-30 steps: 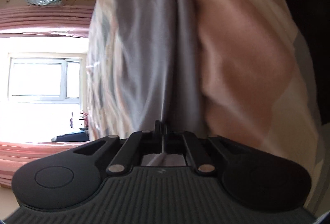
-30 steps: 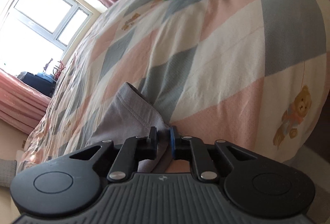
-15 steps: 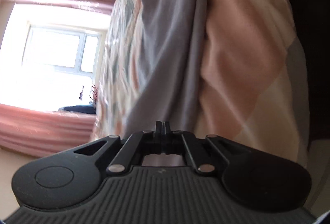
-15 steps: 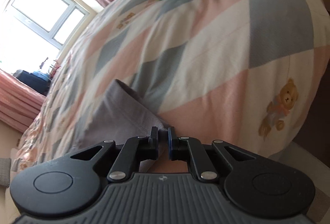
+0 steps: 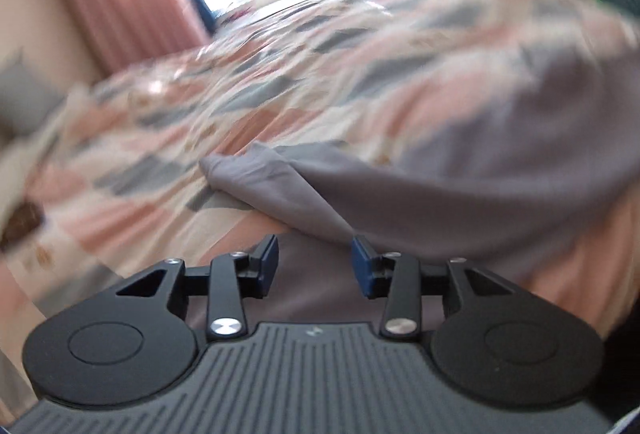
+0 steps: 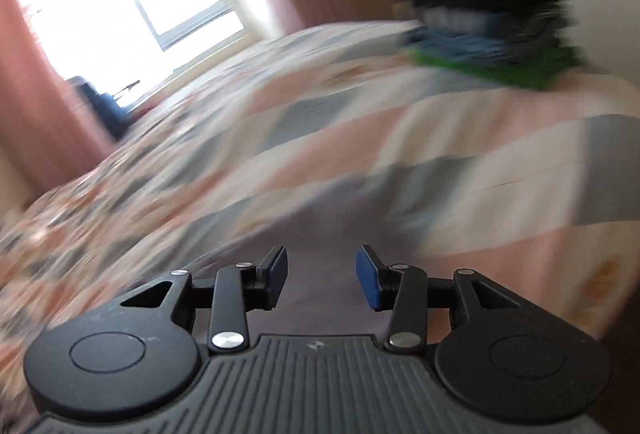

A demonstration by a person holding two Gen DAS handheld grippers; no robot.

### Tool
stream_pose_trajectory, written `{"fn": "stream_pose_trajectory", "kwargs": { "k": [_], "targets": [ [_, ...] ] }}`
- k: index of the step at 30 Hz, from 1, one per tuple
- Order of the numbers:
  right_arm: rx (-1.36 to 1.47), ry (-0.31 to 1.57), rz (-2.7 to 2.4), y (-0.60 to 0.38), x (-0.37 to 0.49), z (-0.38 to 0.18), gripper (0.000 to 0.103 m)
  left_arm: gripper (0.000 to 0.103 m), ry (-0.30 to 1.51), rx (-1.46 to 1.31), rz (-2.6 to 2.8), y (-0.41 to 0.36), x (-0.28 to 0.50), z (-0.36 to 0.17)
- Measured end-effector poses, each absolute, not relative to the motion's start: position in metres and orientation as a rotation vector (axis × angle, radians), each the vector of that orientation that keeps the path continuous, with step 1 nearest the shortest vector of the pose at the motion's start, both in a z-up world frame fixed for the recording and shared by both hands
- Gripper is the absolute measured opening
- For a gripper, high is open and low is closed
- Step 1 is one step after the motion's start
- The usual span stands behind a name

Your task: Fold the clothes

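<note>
Left wrist: my left gripper (image 5: 314, 260) just opening, spread, garment (image 5: 400, 190) lying loose ahead; right gripper (image 6: 322, 276) likewise.

Left gripper (image 5: 314, 260) and right gripper (image 6: 322, 272) just-parted, empty, angled downward.

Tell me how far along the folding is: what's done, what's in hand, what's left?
Done: a folded stack sits at the far end of the bed. In hand: nothing; the left claw and right claw have just been opening, nothing pinched between their pads. Left: the grey garment lies loose on the quilt, not yet a neat fold.
</note>
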State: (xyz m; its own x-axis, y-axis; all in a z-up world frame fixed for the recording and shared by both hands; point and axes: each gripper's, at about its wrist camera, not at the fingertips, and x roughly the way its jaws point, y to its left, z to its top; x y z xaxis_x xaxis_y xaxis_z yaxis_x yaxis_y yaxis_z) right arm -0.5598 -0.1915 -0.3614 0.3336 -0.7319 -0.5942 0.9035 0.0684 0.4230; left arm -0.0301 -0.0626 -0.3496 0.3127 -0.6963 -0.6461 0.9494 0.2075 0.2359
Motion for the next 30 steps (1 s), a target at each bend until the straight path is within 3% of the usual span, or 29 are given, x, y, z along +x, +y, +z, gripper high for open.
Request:
{"fn": "stream_pose_trajectory", "kwargs": {
  "k": [4, 7, 13, 17, 19, 20, 21, 24, 30],
  "targets": [
    [0.748, 0.419, -0.967, -0.192, -0.459, -0.375, 0.039, 0.04, 0.691, 0.437, -1.142, -0.109, 0.03, -0.326],
    [0.672, 0.51, -0.839, -0.191, -0.393, -0.384, 0.039, 0.04, 0.835, 0.413, -1.074, -0.165, 0.066, -0.33],
    [0.62, 0.551, -0.718, -0.203, -0.321, -0.388, 0.039, 0.049, 0.992, 0.48, -0.93, -0.263, 0.105, -0.37],
    [0.606, 0.555, -0.698, -0.219, -0.304, -0.39, 0.039, 0.05, 0.978, 0.588, -0.87, -0.299, 0.11, -0.395],
    [0.608, 0.56, -0.697, -0.227, -0.298, -0.394, 0.04, 0.044, 0.974, 0.607, -0.837, -0.305, 0.116, -0.405],
    [0.609, 0.561, -0.696, -0.23, -0.296, -0.395, 0.04, 0.02, 0.976, 0.597, -0.83, -0.304, 0.12, -0.408],
    [0.609, 0.56, -0.694, -0.23, -0.295, -0.395, 0.04, 0.004, 0.977, 0.556, -0.84, -0.296, 0.125, -0.406],
    [0.606, 0.551, -0.68, -0.227, -0.294, -0.393, 0.04, 0.002, 0.906, 0.401, -0.868, -0.254, 0.137, -0.377],
    [0.581, 0.521, -0.601, -0.2, -0.288, -0.383, 0.041, 0.002, 0.785, 0.095, -0.751, -0.091, 0.17, -0.324]
  ]
}}
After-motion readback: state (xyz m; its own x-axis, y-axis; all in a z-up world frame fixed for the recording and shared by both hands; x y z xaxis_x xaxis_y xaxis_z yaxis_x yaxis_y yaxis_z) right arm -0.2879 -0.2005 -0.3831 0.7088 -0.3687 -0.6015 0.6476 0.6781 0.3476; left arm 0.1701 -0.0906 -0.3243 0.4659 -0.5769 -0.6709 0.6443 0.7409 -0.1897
